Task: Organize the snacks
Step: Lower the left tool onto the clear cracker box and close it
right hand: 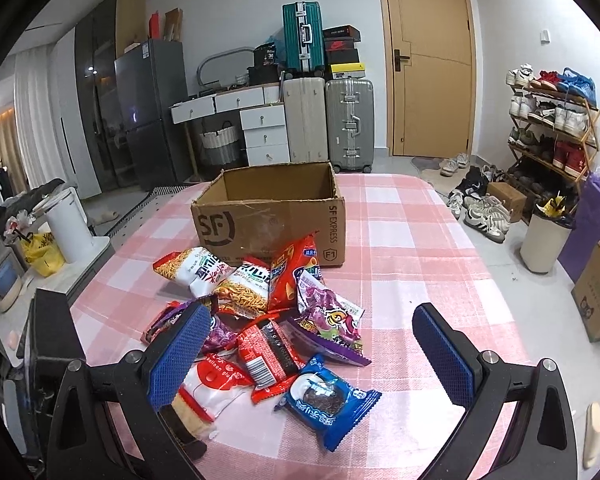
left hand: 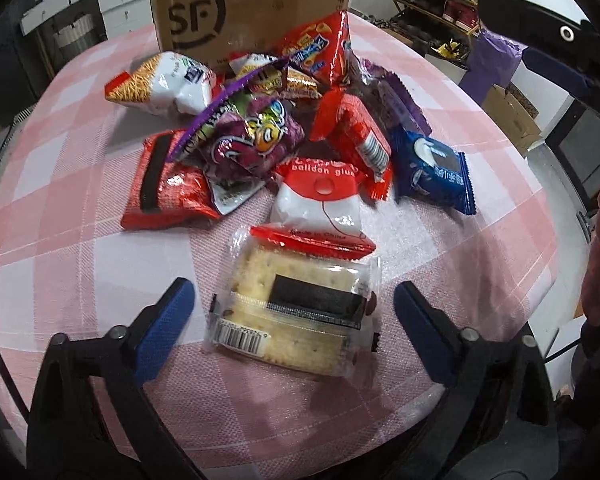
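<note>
A pile of snack packets lies on the pink checked tablecloth (left hand: 460, 240) in front of an open SF cardboard box (left hand: 252, 12), also in the right wrist view (right hand: 268, 220). My left gripper (left hand: 294, 320) is open, low over the table, its blue pads on either side of a clear-wrapped cracker pack (left hand: 296, 308). Beyond it lie a white and red "balloon glue" packet (left hand: 320, 204), a blue cookie packet (left hand: 432, 168) and red and purple bags. My right gripper (right hand: 312, 360) is open and empty, above the blue cookie packet (right hand: 328, 396).
The box (right hand: 268, 220) is empty inside as far as I see. Suitcases (right hand: 348, 124), drawers and a fridge stand behind the table. A shoe rack (right hand: 552, 128), a white bin (right hand: 544, 240) and cardboard boxes stand on the floor at the right.
</note>
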`<action>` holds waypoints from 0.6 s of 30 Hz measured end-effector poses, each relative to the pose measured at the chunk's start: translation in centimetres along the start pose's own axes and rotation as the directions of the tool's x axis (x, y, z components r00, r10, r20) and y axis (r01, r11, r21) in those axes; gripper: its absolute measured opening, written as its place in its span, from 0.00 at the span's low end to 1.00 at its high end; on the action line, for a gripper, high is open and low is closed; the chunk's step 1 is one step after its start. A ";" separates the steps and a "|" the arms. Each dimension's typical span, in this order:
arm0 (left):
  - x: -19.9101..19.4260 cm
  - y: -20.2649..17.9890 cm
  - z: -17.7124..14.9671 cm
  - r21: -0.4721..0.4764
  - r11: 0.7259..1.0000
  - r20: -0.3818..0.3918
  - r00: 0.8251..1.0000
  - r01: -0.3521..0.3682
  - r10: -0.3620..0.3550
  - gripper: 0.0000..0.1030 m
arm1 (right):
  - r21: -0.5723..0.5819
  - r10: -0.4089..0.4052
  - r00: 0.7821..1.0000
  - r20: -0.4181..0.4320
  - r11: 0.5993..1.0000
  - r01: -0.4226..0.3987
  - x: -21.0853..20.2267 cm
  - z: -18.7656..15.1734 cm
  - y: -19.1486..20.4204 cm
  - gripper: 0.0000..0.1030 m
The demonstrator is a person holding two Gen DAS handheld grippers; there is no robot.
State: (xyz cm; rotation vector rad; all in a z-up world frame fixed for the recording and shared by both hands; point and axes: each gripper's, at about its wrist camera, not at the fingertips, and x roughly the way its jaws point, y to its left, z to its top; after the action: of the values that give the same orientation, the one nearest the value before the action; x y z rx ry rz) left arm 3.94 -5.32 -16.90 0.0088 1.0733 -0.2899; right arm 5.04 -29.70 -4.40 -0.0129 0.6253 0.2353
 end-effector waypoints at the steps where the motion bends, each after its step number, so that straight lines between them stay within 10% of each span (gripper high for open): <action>1: 0.3 0.0 0.1 -0.001 1.000 -0.008 1.000 0.002 -0.002 0.88 | -0.002 -0.002 1.000 0.000 1.000 0.002 -0.1 0.0 0.0 1.00; 18: 1.1 -0.7 0.7 0.030 0.999 -0.004 1.000 0.021 -0.021 0.60 | 0.020 0.006 1.000 0.002 1.000 -0.006 -0.1 -0.3 -1.1 1.00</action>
State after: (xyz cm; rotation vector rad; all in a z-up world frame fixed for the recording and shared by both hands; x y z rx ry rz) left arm 4.85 -6.32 -17.40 0.0252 1.0732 -0.3252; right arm 5.07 -30.80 -4.63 0.0081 0.6255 0.2351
